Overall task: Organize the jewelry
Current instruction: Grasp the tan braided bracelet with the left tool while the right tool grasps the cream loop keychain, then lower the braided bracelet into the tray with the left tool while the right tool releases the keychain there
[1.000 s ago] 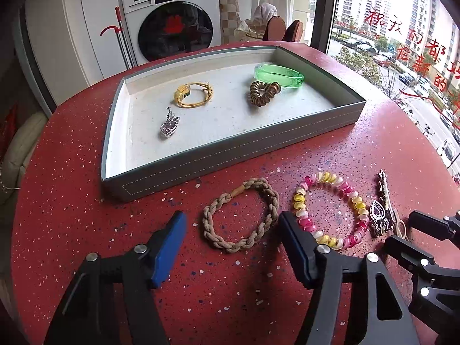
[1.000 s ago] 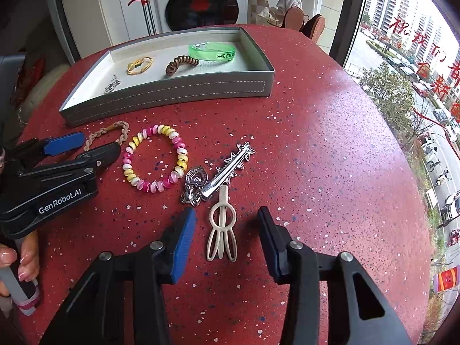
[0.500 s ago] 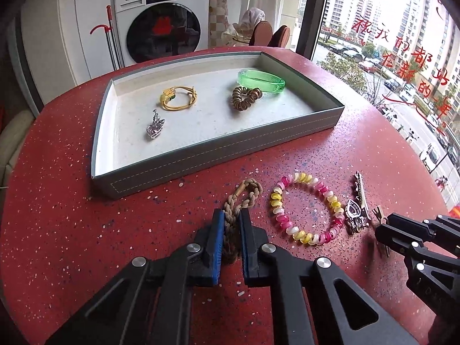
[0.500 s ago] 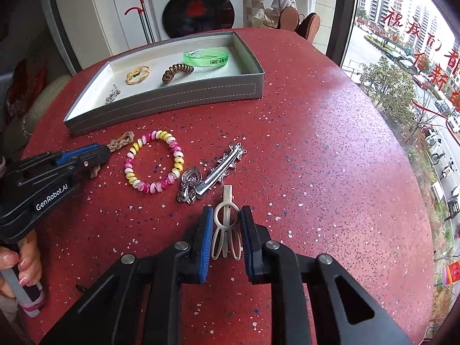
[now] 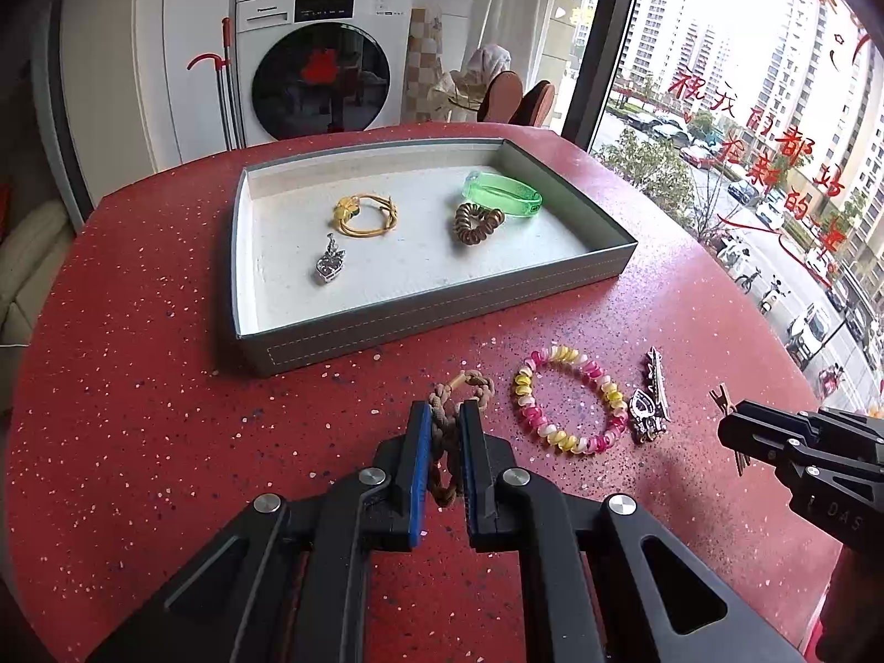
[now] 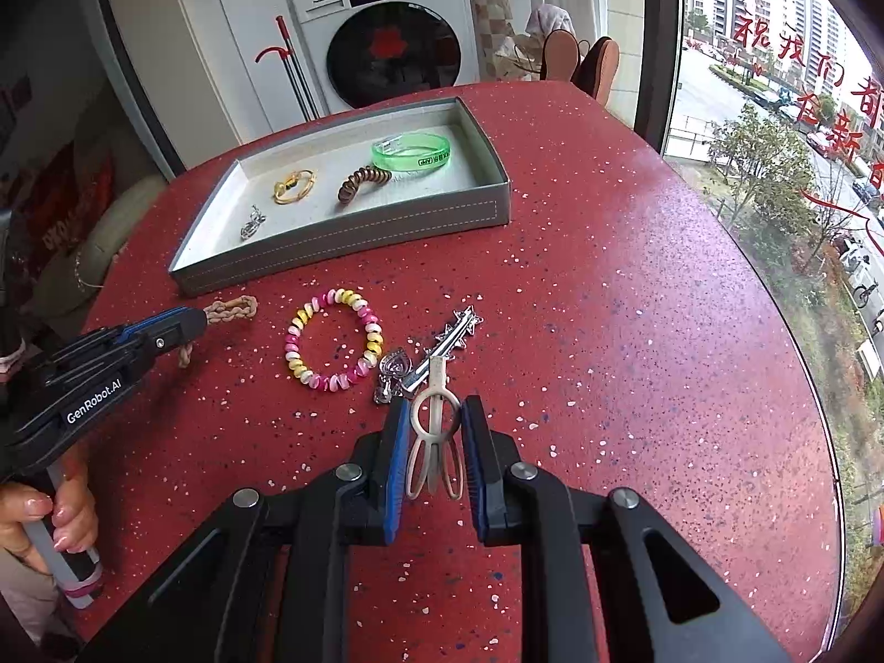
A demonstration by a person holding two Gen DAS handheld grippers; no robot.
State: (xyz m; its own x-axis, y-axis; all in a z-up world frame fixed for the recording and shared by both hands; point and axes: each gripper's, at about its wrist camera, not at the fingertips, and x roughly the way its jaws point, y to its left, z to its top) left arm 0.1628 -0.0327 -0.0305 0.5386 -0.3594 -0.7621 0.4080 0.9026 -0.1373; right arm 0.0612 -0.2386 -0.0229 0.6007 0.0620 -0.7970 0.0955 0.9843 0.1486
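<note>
The left tongs (image 5: pixel 445 436) pinch the brown braided bracelet (image 5: pixel 453 409) tight. The right tongs (image 6: pixel 435 442) squeeze a cream hair clip (image 6: pixel 433 431). Just past them on the red bench (image 6: pixel 608 331) lie a pink and yellow bead bracelet (image 5: pixel 569 400) and a silver hair clip (image 6: pixel 447 340). Farther back, the grey tray (image 5: pixel 442 320) holds a green bangle (image 5: pixel 503 193) and a gold ring bracelet (image 5: pixel 364 215)

White lettering "GenRobot.AI" (image 6: pixel 93 401) stands on the black body of the left gripper (image 6: pixel 193 326), at 9 o'clock in the right wrist view. "DAS" (image 5: pixel 840 519) is embossed on the right gripper (image 5: pixel 729 425), at 4 o'clock in the left wrist view. The window (image 5: pixel 762 127) carries red Chinese characters at 2 o'clock. The washing machine (image 5: pixel 323 55) brand mark and the green bracelet (image 6: pixel 411 152) print are too small to read.
</note>
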